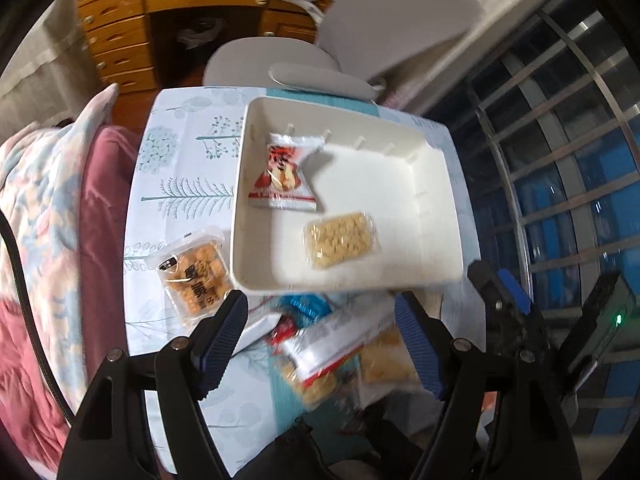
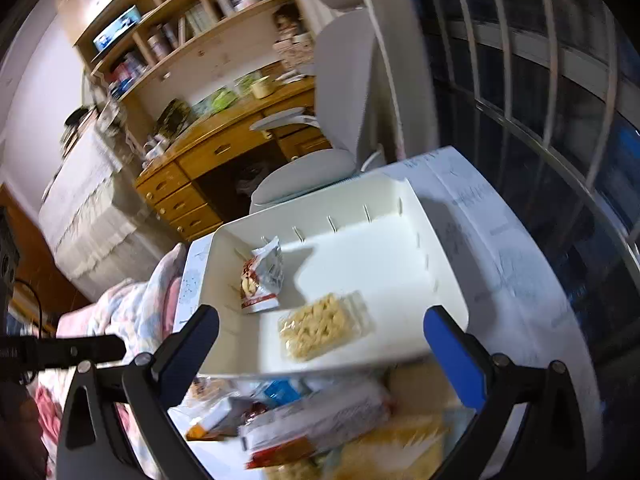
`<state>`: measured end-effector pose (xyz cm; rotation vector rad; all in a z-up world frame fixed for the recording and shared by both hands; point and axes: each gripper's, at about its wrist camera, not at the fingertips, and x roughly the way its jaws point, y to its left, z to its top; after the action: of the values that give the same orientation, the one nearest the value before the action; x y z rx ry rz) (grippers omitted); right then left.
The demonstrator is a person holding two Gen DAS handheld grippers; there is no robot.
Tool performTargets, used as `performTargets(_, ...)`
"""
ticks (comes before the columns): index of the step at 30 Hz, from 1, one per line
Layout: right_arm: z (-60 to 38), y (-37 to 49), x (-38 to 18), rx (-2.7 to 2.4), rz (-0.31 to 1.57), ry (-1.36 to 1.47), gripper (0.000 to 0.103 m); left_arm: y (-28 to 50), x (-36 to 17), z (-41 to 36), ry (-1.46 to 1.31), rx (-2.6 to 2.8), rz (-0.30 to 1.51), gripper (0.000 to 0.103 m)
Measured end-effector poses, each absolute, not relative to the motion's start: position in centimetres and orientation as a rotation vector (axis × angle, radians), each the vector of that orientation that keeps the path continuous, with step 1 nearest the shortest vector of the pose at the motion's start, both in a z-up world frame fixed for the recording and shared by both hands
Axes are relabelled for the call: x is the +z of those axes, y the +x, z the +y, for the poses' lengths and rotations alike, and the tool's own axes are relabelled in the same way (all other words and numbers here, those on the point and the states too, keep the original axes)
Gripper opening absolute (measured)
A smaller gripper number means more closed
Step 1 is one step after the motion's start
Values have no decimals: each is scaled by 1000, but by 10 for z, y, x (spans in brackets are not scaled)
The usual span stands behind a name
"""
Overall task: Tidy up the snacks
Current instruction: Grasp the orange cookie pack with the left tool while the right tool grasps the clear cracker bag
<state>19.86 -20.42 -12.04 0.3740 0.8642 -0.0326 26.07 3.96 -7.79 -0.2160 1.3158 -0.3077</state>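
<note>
A white bin [image 1: 440, 200] [image 2: 400, 200] sits on the table. Inside it lie a red-and-white snack packet [image 1: 282, 174] [image 2: 262, 276] and a clear packet of yellow crackers [image 1: 340, 242] [image 2: 320, 326]. An orange snack packet [image 1: 196, 276] lies on the cloth just left of the bin. A blurred pile of snack packets [image 1: 316, 352] [image 2: 320, 420] lies in front of the bin's near wall. My left gripper [image 1: 320, 340] hovers open over that pile with nothing between its fingers. My right gripper [image 2: 320, 344] is also open and empty, above the bin's near edge and the pile.
The table [image 1: 180, 168] wears a pale cloth with a tree pattern. A grey chair [image 1: 280, 60] and a wooden desk [image 1: 120, 32] stand behind it. Floral bedding [image 1: 48, 200] lies to the left, and a barred window [image 1: 560, 160] is on the right.
</note>
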Motion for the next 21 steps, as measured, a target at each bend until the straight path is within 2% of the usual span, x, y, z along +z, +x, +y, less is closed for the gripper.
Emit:
performTargets(11, -159, 126, -120, -222, 829, 523, 103, 215, -68, 83, -45, -481, 1310, 75)
performTargets(21, -139, 79, -136, -357, 810, 676, 103, 207, -79, 119, 99, -528, 1273, 75)
